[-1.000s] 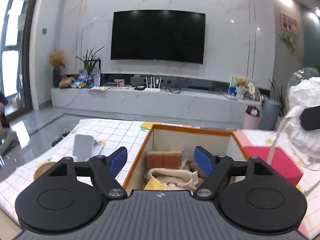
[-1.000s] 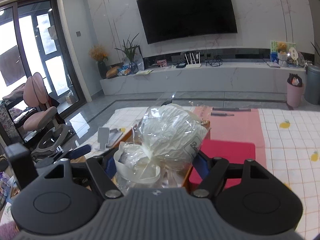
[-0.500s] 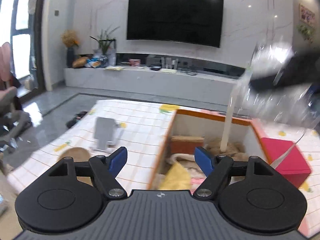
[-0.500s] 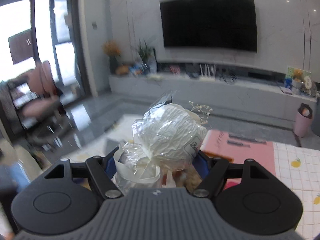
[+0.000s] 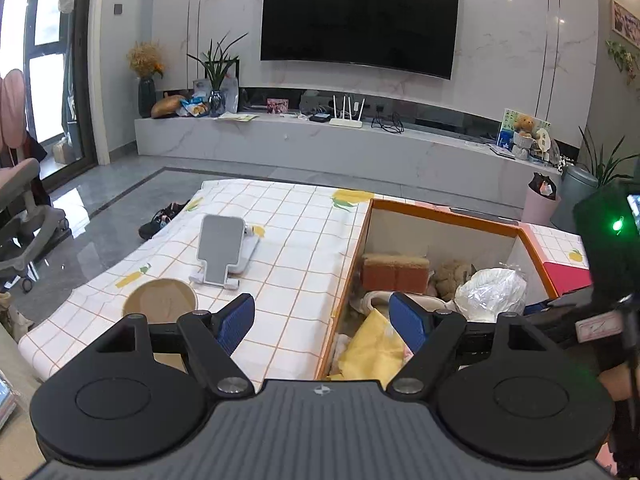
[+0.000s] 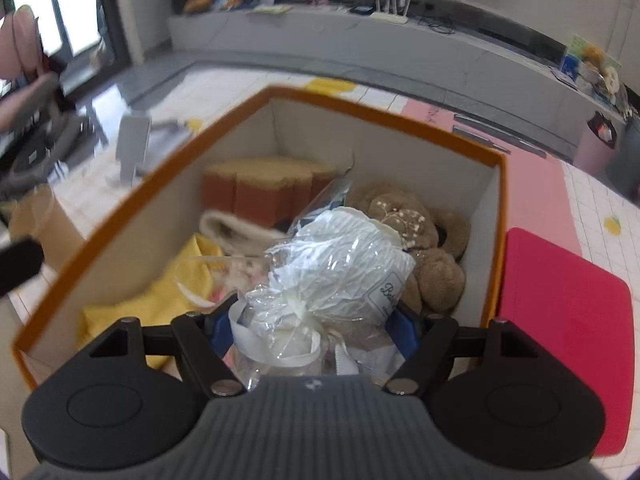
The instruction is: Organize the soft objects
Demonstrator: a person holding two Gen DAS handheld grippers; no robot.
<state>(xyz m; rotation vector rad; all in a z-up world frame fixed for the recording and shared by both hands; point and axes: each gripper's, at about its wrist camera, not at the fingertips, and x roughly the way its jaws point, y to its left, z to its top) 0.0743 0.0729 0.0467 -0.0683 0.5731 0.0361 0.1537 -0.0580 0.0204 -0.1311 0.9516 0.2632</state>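
Right hand-held gripper (image 6: 312,322): blue pads clamped on the tied neck of a cellophane-wrapped white bundle (image 6: 340,264). Wrap is crinkled, glossy and clear; a cream ribbon cinches it just ahead of the pads; a small printed label on its right side is too blurred to read. The bundle hangs over the near right part of an orange-rimmed box (image 6: 492,160) with plain white inner walls, its bulb above the contents; whether it touches them cannot be told.

Inside the box: a brown plush bear (image 6: 432,240), fuzzy, lying against the right wall and partly covered by the bundle; a rust-coloured block with a tan pile top (image 6: 256,188) against the far wall; a yellow cloth (image 6: 160,304), crumpled, near left; a cream fuzzy item (image 6: 232,230) mid-box, shape unclear.

Left hand-held gripper (image 5: 322,322): pads spread wide, nothing between them, hovering over the box's near left edge. The checked tabletop (image 5: 288,240) also carries a grey folding phone stand (image 5: 224,248) and a round brown paper bowl (image 5: 160,302). A magenta lid (image 6: 568,320) lies flat just right of the box.
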